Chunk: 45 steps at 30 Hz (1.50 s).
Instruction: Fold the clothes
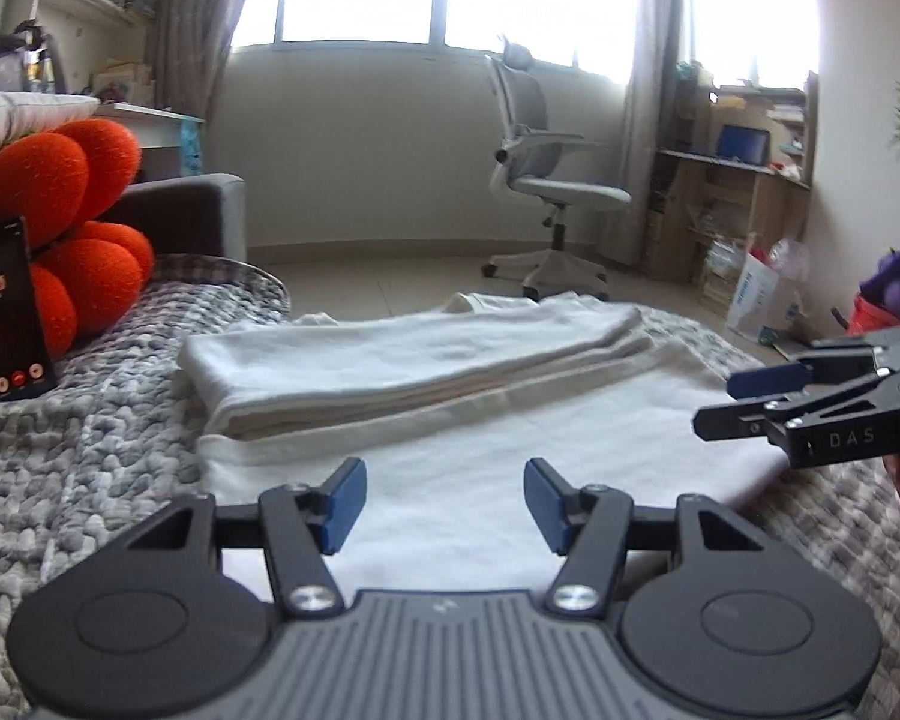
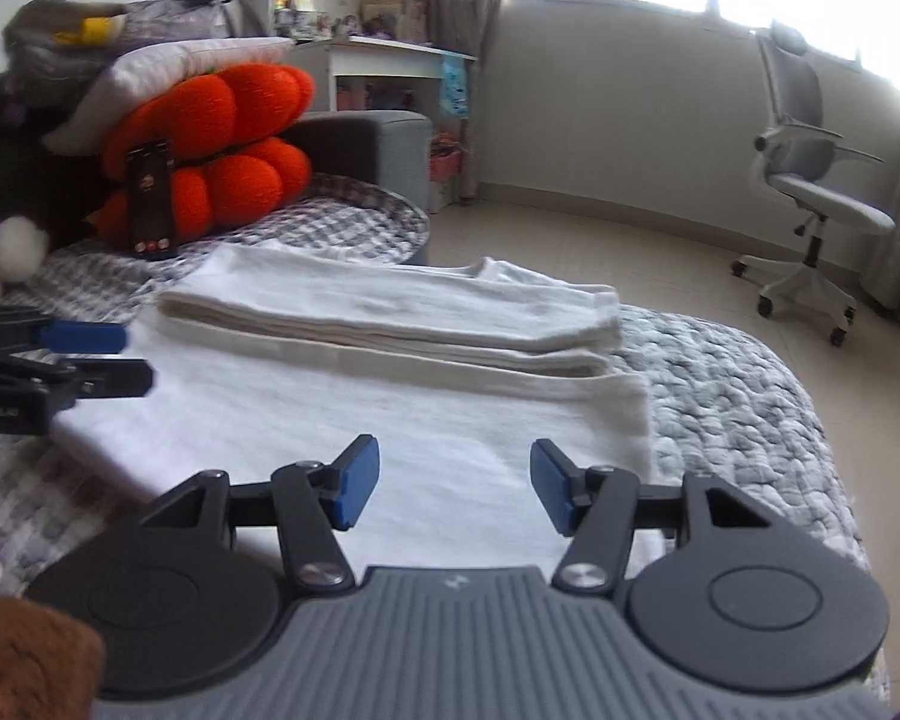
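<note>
A white garment [image 1: 450, 438] [image 2: 330, 408] lies flat on the bed, its far part doubled over into a long thick strip [image 1: 402, 354] [image 2: 390, 312]. My left gripper [image 1: 444, 498] hovers over the garment's near edge, open, with only cloth showing below the gap between its blue pads. In the right wrist view it comes in from the left edge [image 2: 135, 358], jaws apart. My right gripper [image 2: 455, 486] is likewise open over the near edge toward the garment's right corner, and appears at the right in the left wrist view [image 1: 717, 402]. Neither holds any cloth.
The bed has a grey knitted cover [image 1: 90, 450] [image 2: 720, 396]. An orange knot cushion [image 1: 60, 180] [image 2: 222, 138] with a phone [image 1: 6, 312] [image 2: 150, 204] leaning on it sits at the bed's left. Beyond the bed are tiled floor, an office chair [image 1: 546, 180] [image 2: 810, 180] and a cluttered desk [image 1: 732, 180].
</note>
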Each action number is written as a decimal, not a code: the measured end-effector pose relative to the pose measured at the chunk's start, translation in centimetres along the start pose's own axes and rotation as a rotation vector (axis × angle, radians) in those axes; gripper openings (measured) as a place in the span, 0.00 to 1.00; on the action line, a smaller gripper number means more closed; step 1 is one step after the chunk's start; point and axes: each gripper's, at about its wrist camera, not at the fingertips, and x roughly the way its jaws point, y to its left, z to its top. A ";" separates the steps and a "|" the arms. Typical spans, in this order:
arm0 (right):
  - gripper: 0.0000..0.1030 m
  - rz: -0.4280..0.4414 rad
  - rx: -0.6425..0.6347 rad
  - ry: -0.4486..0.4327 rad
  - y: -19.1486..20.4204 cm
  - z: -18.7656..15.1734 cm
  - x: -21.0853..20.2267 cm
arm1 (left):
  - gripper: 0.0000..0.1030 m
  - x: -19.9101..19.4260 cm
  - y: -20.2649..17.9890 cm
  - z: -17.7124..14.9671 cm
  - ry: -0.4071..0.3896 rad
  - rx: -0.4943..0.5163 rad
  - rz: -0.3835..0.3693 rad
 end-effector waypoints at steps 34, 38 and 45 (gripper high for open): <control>0.63 0.100 0.675 0.071 -10.8 -1.6 -4.7 | 0.62 -6.1 10.9 -1.5 0.245 -0.592 -0.145; 0.63 0.115 0.825 0.145 -11.7 -2.3 -4.7 | 0.62 -5.2 12.1 -2.8 0.334 -0.778 -0.192; 0.63 0.176 0.975 0.198 -12.8 -3.9 -4.8 | 0.60 -3.8 13.1 -5.0 0.390 -1.024 -0.287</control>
